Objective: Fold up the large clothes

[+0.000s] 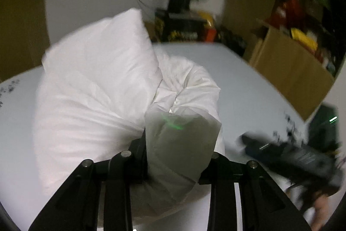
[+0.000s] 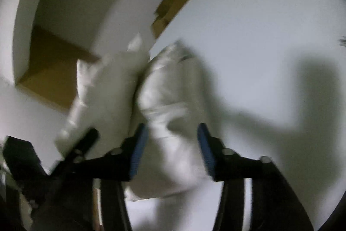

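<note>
Both claws tilted down, probably, over white garment (image 1: pixel 90 83)

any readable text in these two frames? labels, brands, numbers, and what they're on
None readable.
Packages on the cluttered shelves: coloured print, too blurred to read.
Goods in the cardboard box: too blurred.
Dark marks on the white table near its edge: not legible as text.
White garment: no label visible.
Right wrist view: nothing printed in sight.
</note>
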Available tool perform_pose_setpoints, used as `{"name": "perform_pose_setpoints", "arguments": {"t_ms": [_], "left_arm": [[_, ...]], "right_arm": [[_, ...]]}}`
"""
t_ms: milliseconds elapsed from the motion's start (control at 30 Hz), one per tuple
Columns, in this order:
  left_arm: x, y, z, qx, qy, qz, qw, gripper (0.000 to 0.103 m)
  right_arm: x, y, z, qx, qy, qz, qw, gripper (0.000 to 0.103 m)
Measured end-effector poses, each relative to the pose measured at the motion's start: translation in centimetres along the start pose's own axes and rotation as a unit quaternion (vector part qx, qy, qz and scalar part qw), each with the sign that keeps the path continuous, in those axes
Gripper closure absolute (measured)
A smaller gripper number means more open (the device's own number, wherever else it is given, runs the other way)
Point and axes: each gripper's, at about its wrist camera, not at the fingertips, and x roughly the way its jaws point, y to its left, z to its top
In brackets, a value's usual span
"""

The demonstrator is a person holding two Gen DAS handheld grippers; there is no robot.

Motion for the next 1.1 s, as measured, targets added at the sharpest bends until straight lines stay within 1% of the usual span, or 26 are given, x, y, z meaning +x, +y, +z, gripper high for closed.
{"name": "perform_pose_setpoints", "arguments": {"t_ms": [33, 67, 100, 133, 167, 200, 267, 300, 367, 400, 433, 467, 500, 567, 600, 633, 733, 767, 800, 867, 900, 933, 967, 1033, 1067, 1100], "left_arm": [[1.1, -0.1, -0.7, -0.001, 0.008, -0.001, 1.0000, 0.066], [2.2, -0.6, -1.3, 0.007, 0.017, 0.002, 0.9998, 0.060], [3.0, -0.9, -1.6, 0.017, 0.024, -0.001, 0.9996, 0.049], [3.6, -1.5, -1.8, 0.026, 0.030, -0.006, 0.9992, 0.043], [4.3, -2.0, -2.1, 0.033, 0.036, -0.014, 0.9987, 0.031], [4.7, -1.9, -2.5, 0.039, 0.039, -0.019, 0.9983, 0.020], [5.0, -2.4, -3.1, 0.057, 0.037, -0.022, 0.9975, 0.015], [4.5, -2.4, -3.3, 0.059, 0.028, -0.027, 0.9975, 0.015], [3.1, -1.9, -3.4, 0.049, 0.019, -0.040, 0.9978, 0.014], [1.7, -1.3, -3.7, 0.041, 0.014, -0.051, 0.9978, 0.013], [0.1, -0.7, -4.0, 0.032, 0.001, -0.068, 0.9972, 0.011], [-2.2, 0.2, -4.4, 0.021, -0.018, -0.089, 0.9956, 0.003], [-3.9, 1.1, -5.0, 0.018, -0.030, -0.098, 0.9945, 0.000], [-7.2, 3.1, -5.6, 0.016, -0.055, -0.097, 0.9937, 0.000], [-8.5, 4.1, -5.9, 0.014, -0.065, -0.089, 0.9938, 0.000], [-9.7, 5.3, -6.2, 0.006, -0.072, -0.079, 0.9943, 0.000], [-12.6, 9.4, -6.5, -0.046, -0.082, -0.062, 0.9936, 0.000], [-13.2, 10.7, -6.7, -0.063, -0.083, -0.062, 0.9926, 0.000], [-13.9, 12.0, -7.0, -0.083, -0.085, -0.064, 0.9908, 0.000], [-14.9, 13.8, -7.6, -0.111, -0.088, -0.059, 0.9881, 0.000], [-15.1, 14.2, -7.8, -0.118, -0.090, -0.057, 0.9873, 0.000], [-15.6, 14.9, -8.2, -0.124, -0.092, -0.054, 0.9865, 0.000], [-15.8, 15.3, -8.3, -0.127, -0.092, -0.052, 0.9862, 0.000], [-16.4, 16.3, -8.4, -0.133, -0.095, -0.051, 0.9852, 0.000], [-16.6, 16.7, -8.6, -0.137, -0.096, -0.050, 0.9846, 0.000], [-16.5, 16.9, -8.4, -0.139, -0.097, -0.049, 0.9842, 0.000]], "right_arm": [[-1.1, -0.8, -0.1, 0.006, -0.014, -0.010, 1.000, 0.043], [-2.1, -1.4, 0.0, 0.012, -0.022, -0.017, 1.000, 0.040], [-4.2, -1.7, 0.8, 0.019, -0.027, -0.021, 0.999, 0.036], [-4.7, -1.9, 0.8, 0.022, -0.030, -0.024, 0.999, 0.034], [-4.9, -1.8, 0.6, 0.023, -0.033, -0.027, 0.999, 0.031], [-5.1, -1.7, 0.4, 0.026, -0.038, -0.033, 0.998, 0.031], [-5.0, -0.4, 2.3, 0.026, -0.039, -0.034, 0.998, 0.028], [-6.8, -0.7, 2.9, 0.024, -0.039, -0.033, 0.998, 0.025], [-7.6, 0.5, 4.7, 0.007, -0.037, -0.027, 0.999, 0.021], [-8.7, 1.5, 4.9, -0.007, -0.034, -0.023, 0.999, 0.019], [-12.8, 1.3, 6.2, -0.022, -0.031, -0.018, 0.999, 0.019], [-14.7, 1.7, 7.1, -0.034, -0.030, -0.013, 0.999, 0.017], [-17.6, 1.4, 8.7, -0.047, -0.027, -0.006, 0.998, 0.016], [-17.6, 2.0, 10.3, -0.069, -0.017, 0.009, 0.997, 0.013], [-16.9, 3.9, 10.7, -0.087, -0.005, 0.022, 0.996, 0.009], [-17.3, 4.9, 10.3, -0.099, 0.004, 0.032, 0.995, 0.009], [-15.8, 9.9, 12.5, -0.148, 0.053, 0.080, 0.984, 0.006], [-15.0, 11.4, 13.1, -0.165, 0.068, 0.082, 0.980, 0.004], [-14.6, 12.7, 13.3, -0.177, 0.083, 0.077, 0.978, 0.002], [-10.4, 14.1, 13.7, -0.193, 0.149, 0.046, 0.969, 0.001], [-8.6, 13.9, 13.5, -0.185, 0.181, 0.035, 0.965, 0.001], [-6.7, 13.5, 12.9, -0.182, 0.226, 0.035, 0.956, 0.001], [-6.0, 13.3, 12.4, -0.187, 0.247, 0.036, 0.950, 0.002], [-6.6, 13.3, 11.6, -0.217, 0.244, 0.042, 0.944, 0.003], [-7.0, 13.4, 11.1, -0.240, 0.241, 0.035, 0.940, 0.007], [-7.3, 13.2, 10.8, -0.253, 0.236, 0.023, 0.938, 0.014]]}}
